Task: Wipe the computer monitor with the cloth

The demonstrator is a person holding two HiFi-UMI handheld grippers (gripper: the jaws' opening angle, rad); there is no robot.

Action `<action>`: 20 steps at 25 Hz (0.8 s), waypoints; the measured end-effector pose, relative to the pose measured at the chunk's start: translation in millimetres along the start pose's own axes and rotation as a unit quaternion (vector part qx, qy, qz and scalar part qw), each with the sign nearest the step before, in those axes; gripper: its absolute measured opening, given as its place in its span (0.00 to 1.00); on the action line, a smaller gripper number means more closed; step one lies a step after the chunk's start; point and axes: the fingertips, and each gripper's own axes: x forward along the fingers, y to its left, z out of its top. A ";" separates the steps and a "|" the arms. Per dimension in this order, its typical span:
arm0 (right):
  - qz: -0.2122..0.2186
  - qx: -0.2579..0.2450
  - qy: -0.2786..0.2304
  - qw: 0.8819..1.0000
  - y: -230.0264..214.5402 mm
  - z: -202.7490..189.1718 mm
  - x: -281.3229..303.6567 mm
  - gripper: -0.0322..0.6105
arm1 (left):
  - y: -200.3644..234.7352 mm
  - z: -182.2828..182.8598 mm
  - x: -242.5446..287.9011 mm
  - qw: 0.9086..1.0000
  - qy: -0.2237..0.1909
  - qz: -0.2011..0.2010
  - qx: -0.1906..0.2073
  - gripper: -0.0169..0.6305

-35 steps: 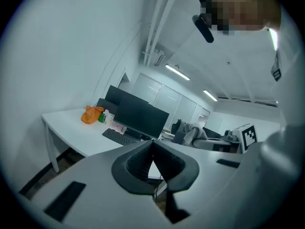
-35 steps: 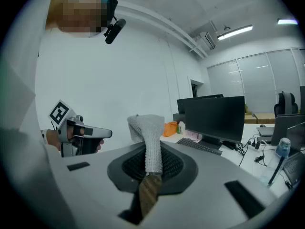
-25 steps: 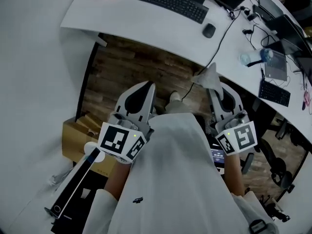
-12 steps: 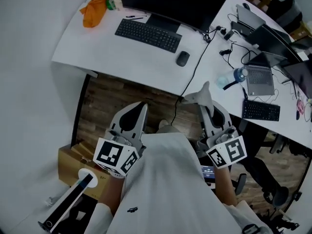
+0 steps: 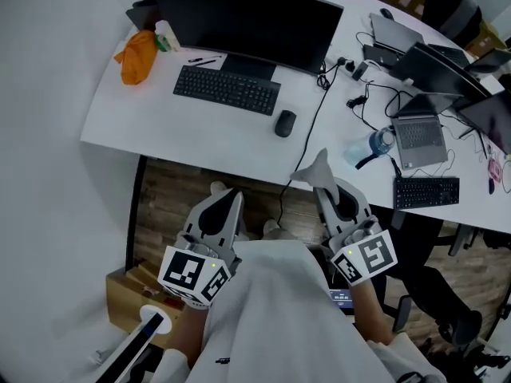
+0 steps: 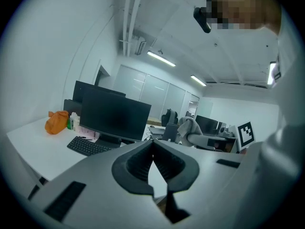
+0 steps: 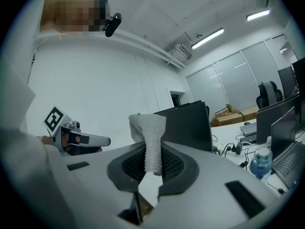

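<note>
Head view says the wiping hasn't begun, yes?

— Yes. The right tongs (image 5: 321, 188) are clamped on the grey cloth (image 5: 314, 170), which sticks out past their tips. They sit short of the worktop (image 5: 160, 126) edge, well apart from the monitor (image 5: 239, 18).

— And the left tongs (image 5: 226, 206)?

— Closed together, nothing in them. I'd call this the approach. Next, carry the cloth over the keyboard (image 5: 227, 90) and lay it flat against the monitor.

— Any containers?

— A clear bottle (image 5: 373, 144) beside the laptop (image 5: 419, 130), and a cardboard box (image 5: 124, 306) on the floor (image 5: 184, 190). I can't tell what's in either.

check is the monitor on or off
Off, it seems: the monitor shows a uniformly black screen in the head view and the left gripper view, with no picture or glow.
</note>
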 end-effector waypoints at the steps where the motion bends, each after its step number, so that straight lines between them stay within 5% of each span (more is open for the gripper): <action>1: -0.003 0.000 0.001 1.000 -2.1 0.1 3.1 0.11 | 2.3 1.3 4.3 1.000 0.002 -0.005 0.000 0.06; 9: -0.046 0.011 0.008 0.999 -17.5 1.2 42.0 0.11 | 38.0 16.9 44.2 0.999 0.004 -0.044 -0.007 0.05; 20: -0.099 -0.004 0.003 0.995 -7.3 43.9 177.6 0.11 | 179.4 84.6 62.5 0.997 -0.013 -0.076 -0.027 0.06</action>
